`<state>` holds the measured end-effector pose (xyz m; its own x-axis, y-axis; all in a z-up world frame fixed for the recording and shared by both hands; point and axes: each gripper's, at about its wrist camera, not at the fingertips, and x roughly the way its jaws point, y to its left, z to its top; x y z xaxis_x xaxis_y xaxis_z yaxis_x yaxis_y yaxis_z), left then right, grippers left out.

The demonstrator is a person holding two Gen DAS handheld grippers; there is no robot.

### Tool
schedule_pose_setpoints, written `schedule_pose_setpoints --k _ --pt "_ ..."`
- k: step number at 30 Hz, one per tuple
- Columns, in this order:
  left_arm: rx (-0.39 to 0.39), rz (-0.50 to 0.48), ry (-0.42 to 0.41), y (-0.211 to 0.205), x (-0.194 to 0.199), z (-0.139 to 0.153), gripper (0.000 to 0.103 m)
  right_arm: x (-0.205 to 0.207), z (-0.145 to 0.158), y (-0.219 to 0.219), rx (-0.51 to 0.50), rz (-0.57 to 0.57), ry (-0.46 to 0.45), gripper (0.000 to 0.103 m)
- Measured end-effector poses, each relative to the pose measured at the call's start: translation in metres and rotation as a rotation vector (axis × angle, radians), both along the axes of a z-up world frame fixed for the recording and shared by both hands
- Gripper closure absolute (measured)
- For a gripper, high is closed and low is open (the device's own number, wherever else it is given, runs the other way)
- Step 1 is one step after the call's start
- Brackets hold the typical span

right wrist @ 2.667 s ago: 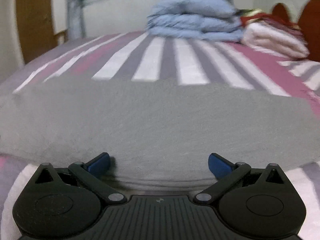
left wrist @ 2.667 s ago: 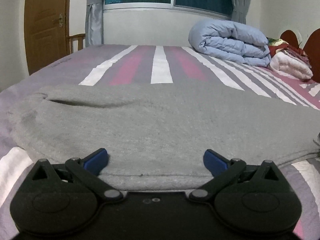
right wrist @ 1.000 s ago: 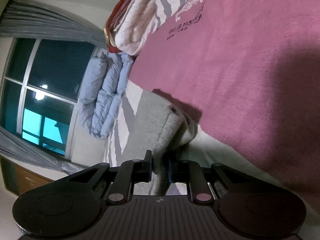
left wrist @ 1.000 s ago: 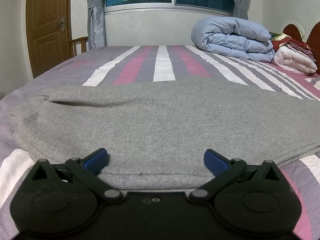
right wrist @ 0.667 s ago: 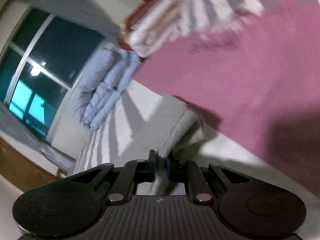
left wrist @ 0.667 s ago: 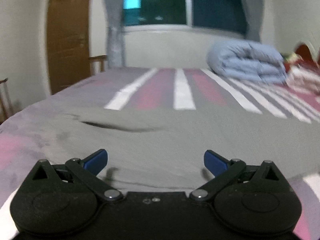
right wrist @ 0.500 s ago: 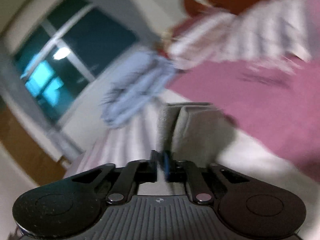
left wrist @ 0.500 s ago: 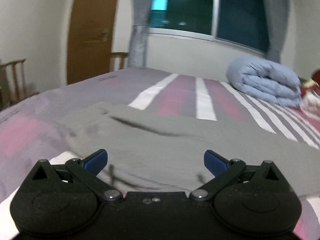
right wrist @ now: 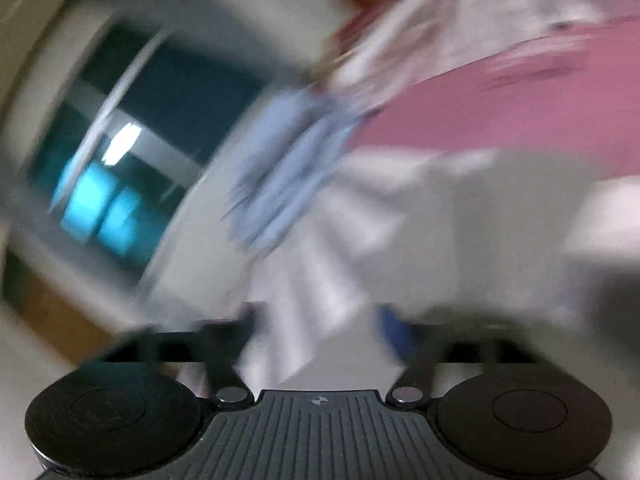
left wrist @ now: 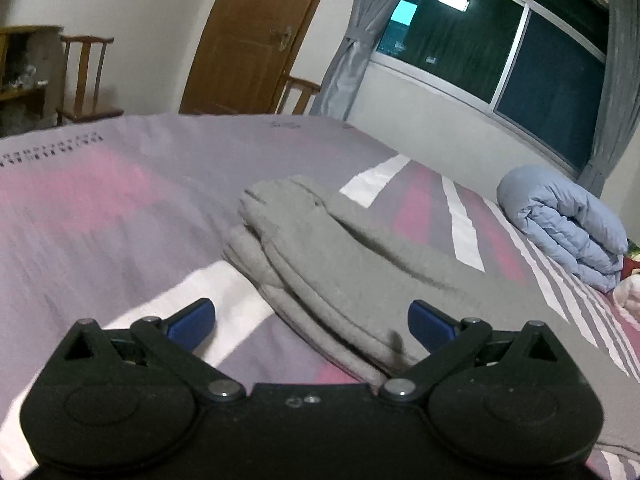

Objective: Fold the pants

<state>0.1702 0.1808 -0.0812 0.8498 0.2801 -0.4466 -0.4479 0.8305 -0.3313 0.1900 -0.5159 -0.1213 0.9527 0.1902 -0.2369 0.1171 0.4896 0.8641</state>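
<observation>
Grey pants (left wrist: 360,264) lie on the striped bed (left wrist: 120,208), folded lengthwise, their waistband end at the left. My left gripper (left wrist: 311,322) is open and empty, hovering just above the near edge of the waistband. The right wrist view is heavily blurred. There my right gripper (right wrist: 316,328) has its jaws apart with nothing between them; a grey patch that looks like the pants (right wrist: 500,224) lies ahead to the right.
A rolled light-blue duvet (left wrist: 568,220) sits at the far right of the bed, also blurred in the right wrist view (right wrist: 292,160). A wooden door (left wrist: 256,36), two chairs (left wrist: 86,76) and a curtained window (left wrist: 500,40) stand beyond the bed.
My right gripper was shut on the pants' leg end, swung with it, and now its jaws are apart. My left gripper stayed open and turned toward the waistband end on the left.
</observation>
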Motion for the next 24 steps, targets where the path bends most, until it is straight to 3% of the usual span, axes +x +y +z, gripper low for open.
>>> schedule_pose_setpoints --k 2,4,8,9,11,12,17,24 --pt "0.009 -0.026 0.014 -0.005 0.004 -0.002 0.006 -0.012 -0.016 -0.034 0.04 -0.049 0.039 0.026" --pt "0.046 -0.055 0.033 -0.015 0.01 -0.001 0.006 -0.015 -0.02 -0.047 0.007 -0.052 0.052 0.026" --pt "0.109 -0.109 0.063 -0.036 0.02 -0.001 0.006 0.012 0.004 -0.02 -0.251 0.024 0.075 0.026" --pt "0.117 -0.112 0.065 -0.038 0.021 -0.001 0.006 0.013 0.001 -0.013 -0.229 0.048 0.067 0.026" --pt "0.122 -0.112 0.072 -0.041 0.023 -0.002 0.006 0.029 -0.002 -0.004 -0.194 0.123 0.051 0.039" --pt "0.123 -0.109 0.079 -0.041 0.025 -0.002 0.006 0.037 0.001 0.007 -0.251 0.159 0.049 0.051" --pt "0.12 -0.101 0.099 -0.037 0.025 -0.004 0.006 0.084 0.012 0.066 -0.717 0.195 0.171 0.051" --pt "0.057 -0.062 0.097 -0.025 0.024 -0.008 0.006 0.116 -0.011 0.087 -0.905 0.258 0.249 0.051"
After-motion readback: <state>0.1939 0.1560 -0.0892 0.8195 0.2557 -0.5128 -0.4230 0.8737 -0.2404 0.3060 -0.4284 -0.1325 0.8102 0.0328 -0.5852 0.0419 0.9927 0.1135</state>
